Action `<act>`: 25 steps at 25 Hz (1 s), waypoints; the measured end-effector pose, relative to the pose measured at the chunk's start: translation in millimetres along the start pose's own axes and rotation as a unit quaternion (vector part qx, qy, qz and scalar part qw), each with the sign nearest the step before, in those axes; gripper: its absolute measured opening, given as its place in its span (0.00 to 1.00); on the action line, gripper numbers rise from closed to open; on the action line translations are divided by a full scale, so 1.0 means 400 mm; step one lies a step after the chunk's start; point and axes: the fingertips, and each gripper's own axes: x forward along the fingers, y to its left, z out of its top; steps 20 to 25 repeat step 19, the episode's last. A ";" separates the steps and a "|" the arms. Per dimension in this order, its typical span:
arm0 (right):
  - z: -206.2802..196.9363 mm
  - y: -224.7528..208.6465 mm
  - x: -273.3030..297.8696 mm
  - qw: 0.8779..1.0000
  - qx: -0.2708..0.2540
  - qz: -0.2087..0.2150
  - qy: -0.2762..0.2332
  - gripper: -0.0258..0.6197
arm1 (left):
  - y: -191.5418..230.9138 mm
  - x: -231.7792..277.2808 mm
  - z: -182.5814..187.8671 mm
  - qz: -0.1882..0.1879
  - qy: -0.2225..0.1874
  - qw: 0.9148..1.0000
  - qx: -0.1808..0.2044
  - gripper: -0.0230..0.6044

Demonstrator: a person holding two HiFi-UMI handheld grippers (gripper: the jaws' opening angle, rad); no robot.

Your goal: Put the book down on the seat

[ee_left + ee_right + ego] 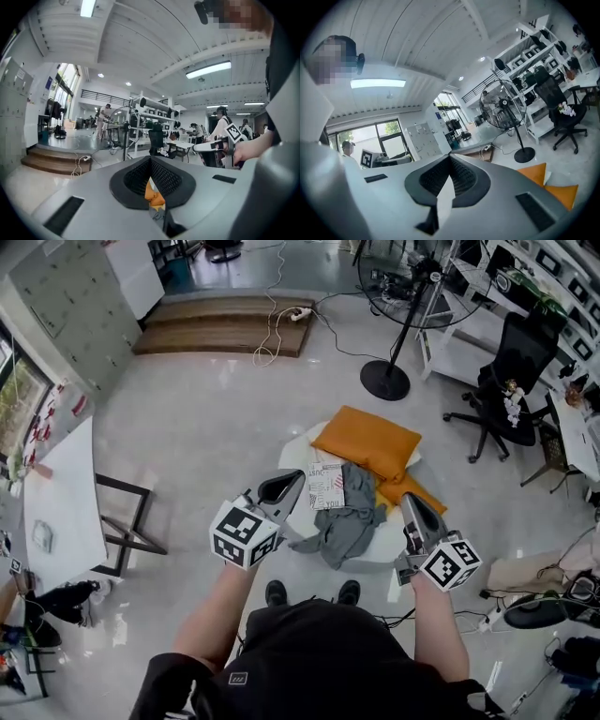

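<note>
A white printed book [326, 486] lies flat on the white seat [298, 514], beside a crumpled grey cloth [347, 518]. An orange cushion [367, 442] rests at the seat's far side, and a second orange one [410, 486] peeks out at the right. My left gripper [296, 476] hovers just left of the book, shut and holding nothing. At the seat's right edge my right gripper [411, 501] is also shut and empty. In the left gripper view the left gripper [150, 161] points out over the room. The right gripper view shows the right gripper [450, 159] with both cushions [534, 174] past it.
A standing fan [394, 334] and a black office chair [511, 371] stand beyond the seat. A white table [61, 493] and a black frame [127, 517] are at the left. Wooden steps [225, 324] lie far back. Cables and a power strip [492, 615] sit at the right.
</note>
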 end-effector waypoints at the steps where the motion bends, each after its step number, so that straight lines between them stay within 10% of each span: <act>1: 0.004 0.004 -0.008 1.000 -0.012 -0.003 0.001 0.06 | 0.009 -0.001 0.007 0.004 -0.005 1.000 -0.005 0.04; 25: 0.024 -0.038 -0.087 0.998 -0.053 -0.020 -0.010 0.06 | -0.011 0.015 0.021 0.042 -0.004 0.999 -0.016 0.04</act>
